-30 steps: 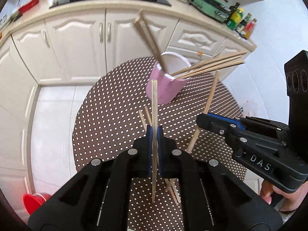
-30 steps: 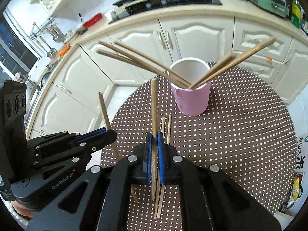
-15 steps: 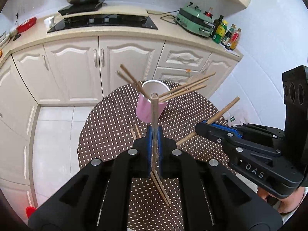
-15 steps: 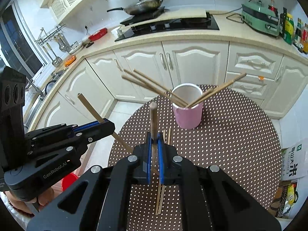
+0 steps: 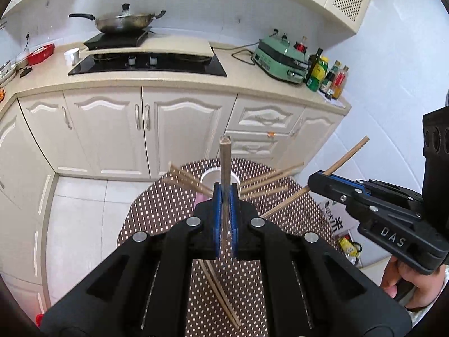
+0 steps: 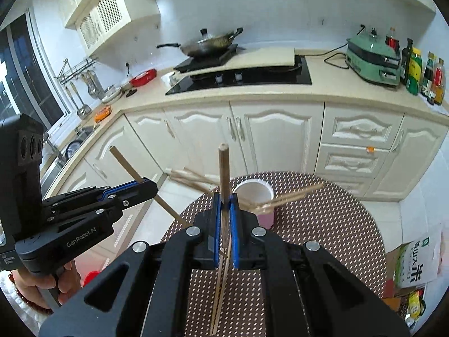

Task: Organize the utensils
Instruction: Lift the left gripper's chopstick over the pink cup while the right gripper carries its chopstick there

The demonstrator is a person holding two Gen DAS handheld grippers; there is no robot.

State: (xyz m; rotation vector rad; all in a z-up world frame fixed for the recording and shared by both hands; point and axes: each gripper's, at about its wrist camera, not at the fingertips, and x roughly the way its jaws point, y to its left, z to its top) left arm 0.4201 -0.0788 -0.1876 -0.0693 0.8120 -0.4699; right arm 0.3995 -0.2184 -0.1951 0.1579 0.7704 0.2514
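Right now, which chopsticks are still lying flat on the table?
The pair of chopsticks on the dotted table, below the right gripper; others stand in the pink cup or are gripped.

Round desk (image 6: 331,224) under a brown white-dotted cloth, pink cup (image 6: 259,198) standing on its far side, two loose chopsticks (image 6: 221,286) lying side by side on the near part, tiled floor (image 5: 81,205) around it

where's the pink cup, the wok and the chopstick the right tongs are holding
pink cup (image 6: 265,218): right wrist view, pink side wall below the white rim.
wok (image 5: 123,23): left wrist view, steel side of the bowl.
chopstick in the right tongs (image 6: 224,168): right wrist view, shaft above the blue pads.
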